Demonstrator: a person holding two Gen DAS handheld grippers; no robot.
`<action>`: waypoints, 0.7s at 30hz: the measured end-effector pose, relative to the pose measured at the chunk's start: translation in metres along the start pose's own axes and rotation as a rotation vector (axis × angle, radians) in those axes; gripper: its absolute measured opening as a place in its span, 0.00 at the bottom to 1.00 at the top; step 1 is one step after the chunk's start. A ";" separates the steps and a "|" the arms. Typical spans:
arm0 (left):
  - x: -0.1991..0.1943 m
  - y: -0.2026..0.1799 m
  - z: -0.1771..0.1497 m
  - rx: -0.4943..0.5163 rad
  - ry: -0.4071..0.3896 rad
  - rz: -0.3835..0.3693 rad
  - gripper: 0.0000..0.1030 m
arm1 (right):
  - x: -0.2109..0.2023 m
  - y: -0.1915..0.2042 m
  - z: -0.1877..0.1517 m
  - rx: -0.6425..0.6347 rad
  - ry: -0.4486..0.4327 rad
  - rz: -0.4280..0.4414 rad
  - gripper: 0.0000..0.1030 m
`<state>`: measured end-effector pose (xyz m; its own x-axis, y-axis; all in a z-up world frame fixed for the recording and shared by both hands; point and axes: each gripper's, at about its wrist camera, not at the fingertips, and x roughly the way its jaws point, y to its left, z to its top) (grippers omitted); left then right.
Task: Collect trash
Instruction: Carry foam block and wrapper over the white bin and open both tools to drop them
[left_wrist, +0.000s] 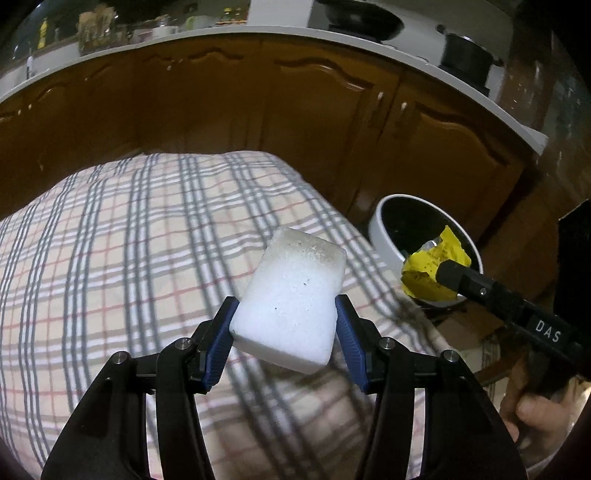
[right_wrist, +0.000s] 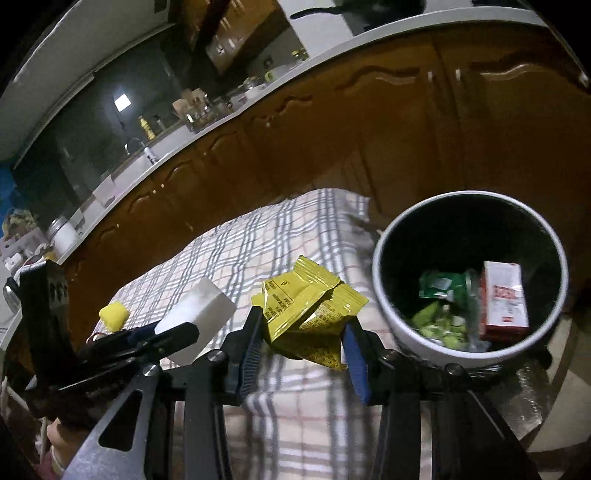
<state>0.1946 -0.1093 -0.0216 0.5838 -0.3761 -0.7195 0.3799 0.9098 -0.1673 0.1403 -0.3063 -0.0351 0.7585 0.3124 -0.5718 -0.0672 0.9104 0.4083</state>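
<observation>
- White foam block (left_wrist: 291, 295) is being pinched between the blue pads of the left gripper (left_wrist: 286, 325), at the lower centre of the left wrist view, held clear above the checked cloth (left_wrist: 129, 258).
- Yellow wrapper (right_wrist: 308, 310) is being gripped, crumpled, between the fingers of the right gripper (right_wrist: 303, 332), at the centre of the right wrist view, just left of the bin's rim.
- White bin (right_wrist: 384, 295) is standing at the right of that view, beyond the edge of the tabletop; it is already holding a red-and-white carton (right_wrist: 504, 299) and green wrappers (right_wrist: 439, 286).
- Step in hand, as judged: both pieces are being carried toward the bin. Done well, each gripper is being brought fully over the dark opening before its fingers are spread, the wrapper first, since it is nearer.
- Risk, as judged: the wrapper is light and could catch on a pad or drift onto the rim; the block is being held by its lower end only and could tip.
- Obstruction: the two grippers are travelling close side by side toward one opening and could collide.
- Small yellow object (right_wrist: 113, 314) is showing at the lower left of the right wrist view, behind the left gripper; whether it is lying on the cloth cannot be told.
- Brown cabinet doors (left_wrist: 258, 110) are standing behind, well apart.
</observation>
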 end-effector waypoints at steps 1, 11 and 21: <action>0.000 -0.004 0.001 0.006 -0.001 -0.003 0.51 | -0.004 -0.004 -0.003 0.003 -0.004 -0.005 0.41; 0.012 -0.041 0.017 0.065 -0.002 -0.036 0.51 | -0.028 -0.037 0.000 0.040 -0.053 -0.077 0.41; 0.029 -0.073 0.033 0.107 0.003 -0.063 0.51 | -0.040 -0.066 0.009 0.049 -0.081 -0.144 0.41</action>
<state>0.2076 -0.1921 -0.0079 0.5543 -0.4317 -0.7116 0.4905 0.8602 -0.1397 0.1203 -0.3818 -0.0326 0.8079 0.1555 -0.5685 0.0756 0.9293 0.3616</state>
